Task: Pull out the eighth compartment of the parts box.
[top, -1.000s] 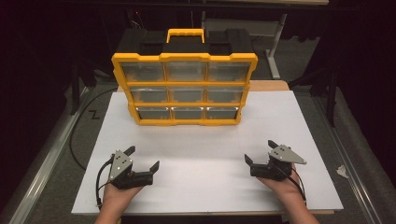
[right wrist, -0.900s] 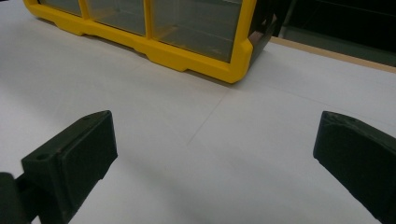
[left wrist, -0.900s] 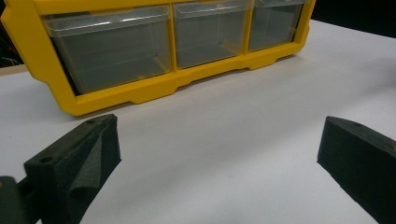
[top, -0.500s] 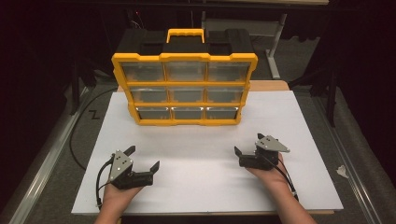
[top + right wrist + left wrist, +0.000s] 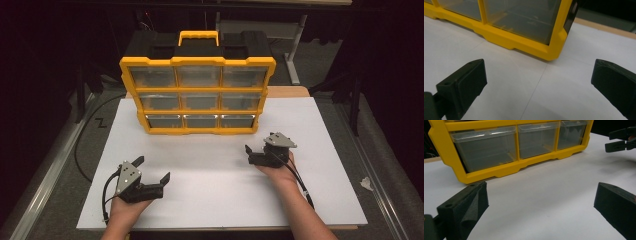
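Facing me at the far middle of the white board (image 5: 310,200) is the yellow drawer cabinet (image 5: 197,89), standing upright with three rows of three clear drawers and its long axis running left to right across the table. I am judging the bottom right drawer (image 5: 236,121) as the thing being reached for, because the right gripper (image 5: 256,154) is sitting just near and slightly right of that corner, pointing toward it; in the right gripper view the cabinet's lower right corner (image 5: 554,53) is lying straight ahead between the two black jaws, which are standing wide apart with nothing between them. The drawer is lying far and a little left of that gripper, apart from it, not touching. The left gripper (image 5: 152,170) is resting well nearer to me on the left, also spread wide and empty, looking toward the bottom left drawer (image 5: 486,150) from much farther off, so the right hand is clearly the closer one. Bare white board is stretching between both grippers and the cabinet's front, giving free room for a straight push forward. The board's right edge and the dark floor beyond are lying well clear of the right hand.
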`<move>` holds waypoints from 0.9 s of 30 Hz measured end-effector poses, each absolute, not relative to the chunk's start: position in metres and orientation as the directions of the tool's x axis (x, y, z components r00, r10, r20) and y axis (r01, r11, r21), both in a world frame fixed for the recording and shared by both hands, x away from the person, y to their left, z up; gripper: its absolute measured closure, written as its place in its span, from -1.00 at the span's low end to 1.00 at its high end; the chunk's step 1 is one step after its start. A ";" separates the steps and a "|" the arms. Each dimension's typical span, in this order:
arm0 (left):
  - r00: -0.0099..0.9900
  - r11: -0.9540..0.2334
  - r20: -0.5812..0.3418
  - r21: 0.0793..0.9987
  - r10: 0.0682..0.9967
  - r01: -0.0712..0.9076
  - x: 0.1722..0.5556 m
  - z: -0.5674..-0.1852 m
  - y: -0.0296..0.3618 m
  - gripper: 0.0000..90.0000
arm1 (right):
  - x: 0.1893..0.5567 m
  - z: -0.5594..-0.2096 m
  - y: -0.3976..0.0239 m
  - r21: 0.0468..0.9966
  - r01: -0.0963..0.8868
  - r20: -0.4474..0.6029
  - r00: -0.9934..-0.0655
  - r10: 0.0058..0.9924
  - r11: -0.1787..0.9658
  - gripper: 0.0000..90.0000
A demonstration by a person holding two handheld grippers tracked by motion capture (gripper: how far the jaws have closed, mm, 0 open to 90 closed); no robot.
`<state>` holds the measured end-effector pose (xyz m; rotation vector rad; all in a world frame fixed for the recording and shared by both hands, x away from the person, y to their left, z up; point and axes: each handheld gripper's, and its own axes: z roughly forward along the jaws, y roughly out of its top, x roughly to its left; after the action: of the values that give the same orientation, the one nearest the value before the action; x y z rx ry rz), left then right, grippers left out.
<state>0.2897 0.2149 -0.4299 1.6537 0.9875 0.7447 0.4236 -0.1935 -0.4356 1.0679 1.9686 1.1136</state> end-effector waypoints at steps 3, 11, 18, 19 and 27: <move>0.472 -0.136 0.004 0.960 0.881 0.245 0.289 -0.430 0.215 -0.99 | 0.423 -0.434 -0.193 0.893 0.313 -0.154 -0.464 0.872 0.324 -0.98; 0.478 -0.136 0.004 0.961 0.878 0.242 0.289 -0.430 0.214 -0.99 | 0.413 -0.427 -0.192 0.884 0.284 -0.208 -0.474 0.856 0.371 -0.98; 0.469 -0.130 0.001 0.962 0.883 0.242 0.289 -0.429 0.216 -0.99 | 0.409 -0.423 -0.194 0.872 0.277 -0.245 -0.468 0.849 0.404 -0.98; 0.468 -0.127 -0.001 0.962 0.884 0.242 0.289 -0.429 0.216 -0.99 | 0.408 -0.423 -0.194 0.868 0.279 -0.251 -0.468 0.847 0.411 -0.98; 0.462 -0.125 0.000 0.963 0.887 0.240 0.289 -0.430 0.216 -0.99 | 0.405 -0.424 -0.195 0.834 0.278 -0.322 -0.457 0.829 0.478 -0.98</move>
<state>0.2888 0.2161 -0.4297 1.6368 0.9921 0.7519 0.4049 -0.1946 -0.4235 0.9159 1.9728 0.9315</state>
